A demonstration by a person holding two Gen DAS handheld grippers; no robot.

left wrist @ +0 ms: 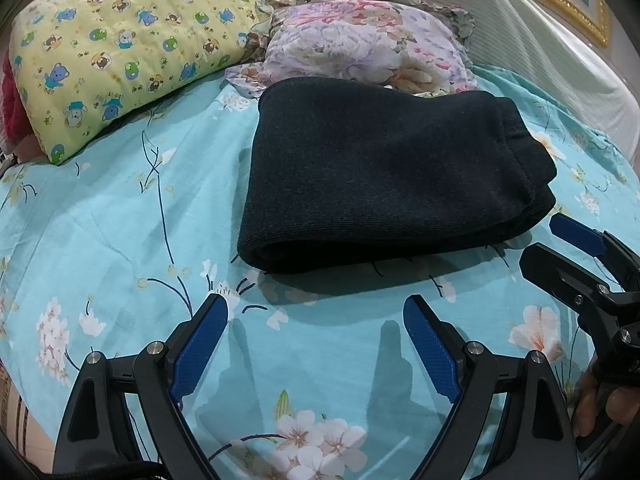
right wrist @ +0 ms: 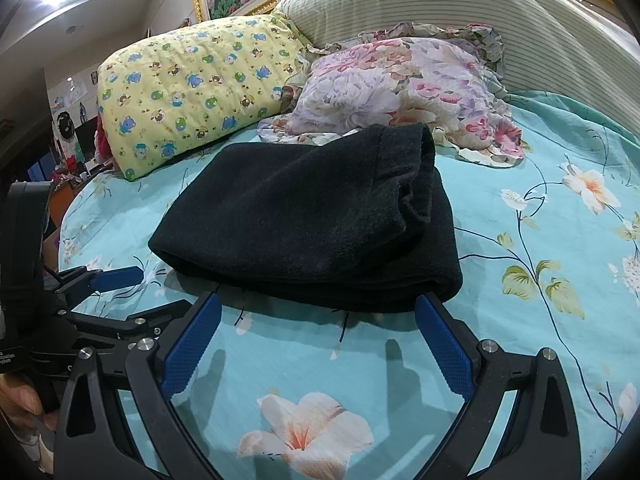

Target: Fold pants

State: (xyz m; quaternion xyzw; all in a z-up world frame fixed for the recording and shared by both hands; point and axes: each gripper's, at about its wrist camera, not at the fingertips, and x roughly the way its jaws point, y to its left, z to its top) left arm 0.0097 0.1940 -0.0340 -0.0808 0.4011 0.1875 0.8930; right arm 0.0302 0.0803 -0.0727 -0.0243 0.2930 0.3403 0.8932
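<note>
The dark pants lie folded into a compact thick bundle on the turquoise floral bedsheet, their far edge touching a floral pillow. In the right wrist view the pants show stacked layers and a cuff on the right side. My left gripper is open, hovering above the sheet just short of the bundle's near edge, nothing between its fingers. My right gripper is open too, its fingertips right at the bundle's near edge without gripping it. Each gripper also appears in the other's view: right gripper, left gripper.
A yellow cartoon-print pillow and a pink-purple floral pillow lie at the head of the bed. A striped cushion leans on the gold-framed headboard. A hand holds the right gripper's handle. Bare sheet spreads left and right of the pants.
</note>
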